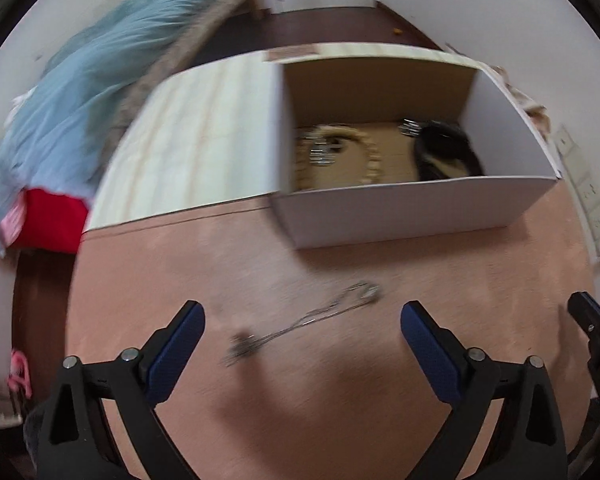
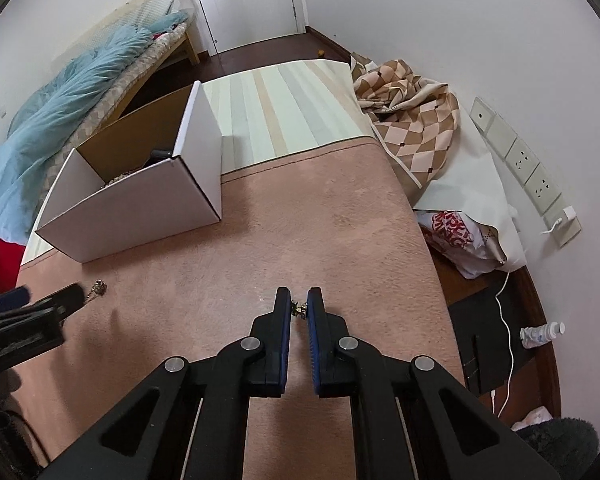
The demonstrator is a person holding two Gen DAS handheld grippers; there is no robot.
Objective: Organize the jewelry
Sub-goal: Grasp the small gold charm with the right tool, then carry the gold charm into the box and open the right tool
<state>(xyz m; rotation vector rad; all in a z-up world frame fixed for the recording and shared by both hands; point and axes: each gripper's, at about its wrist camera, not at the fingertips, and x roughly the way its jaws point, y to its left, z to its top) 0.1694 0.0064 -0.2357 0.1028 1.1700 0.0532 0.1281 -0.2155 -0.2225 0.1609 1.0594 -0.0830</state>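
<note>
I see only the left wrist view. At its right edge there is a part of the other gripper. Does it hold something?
Observer: Yes. The right gripper is shut on a small gold piece, over the pink blanket.
Operator: Does anything lie on the right of it?
Observer: A checkered cloth lies bunched at the blanket's far right corner, near the wall.
Operator: And what is beside the right wall of the white box?
Observer: Nothing touches the white box on that side. Only the striped sheet lies next to it.
</note>
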